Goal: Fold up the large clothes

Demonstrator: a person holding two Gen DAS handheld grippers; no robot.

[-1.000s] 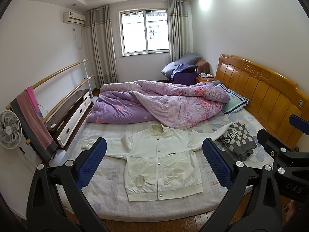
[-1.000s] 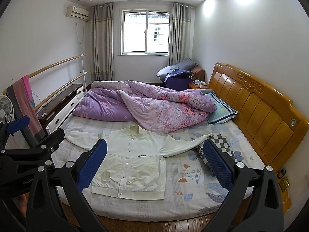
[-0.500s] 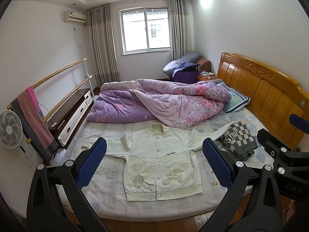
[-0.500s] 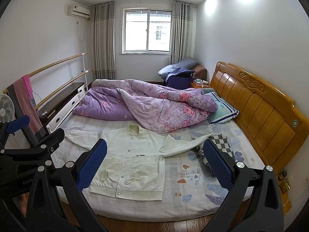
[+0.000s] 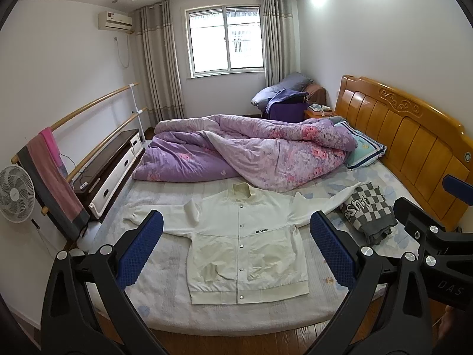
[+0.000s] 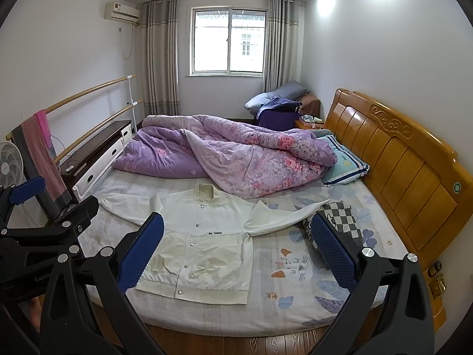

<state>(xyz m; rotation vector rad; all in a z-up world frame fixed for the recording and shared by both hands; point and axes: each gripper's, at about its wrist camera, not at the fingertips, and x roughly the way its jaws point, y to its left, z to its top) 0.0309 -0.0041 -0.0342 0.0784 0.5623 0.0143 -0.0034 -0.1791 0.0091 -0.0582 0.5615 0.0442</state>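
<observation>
Lying flat near bed [image 5: 207, 319] edge, jacket [image 5: 245, 245], L gripper [image 5: 236, 245] & R gripper [image 6: 236, 245] wide apart

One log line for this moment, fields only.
left hand-held gripper open, off bed | right hand-held gripper open, off bed | white jacket flat, buttoned, unfolded

White-walled bedroom, curtained window [image 5: 227, 40], wooden headboard [image 5: 405, 145], wood floor [image 6: 236, 340], air conditioner [image 5: 114, 21], standing fan [image 5: 15, 194]

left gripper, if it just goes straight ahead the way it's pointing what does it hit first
Most likely the white jacket spread on the bed: the open left gripper frames its buttoned front. Depth is unclear, but nothing shows in between.
</observation>
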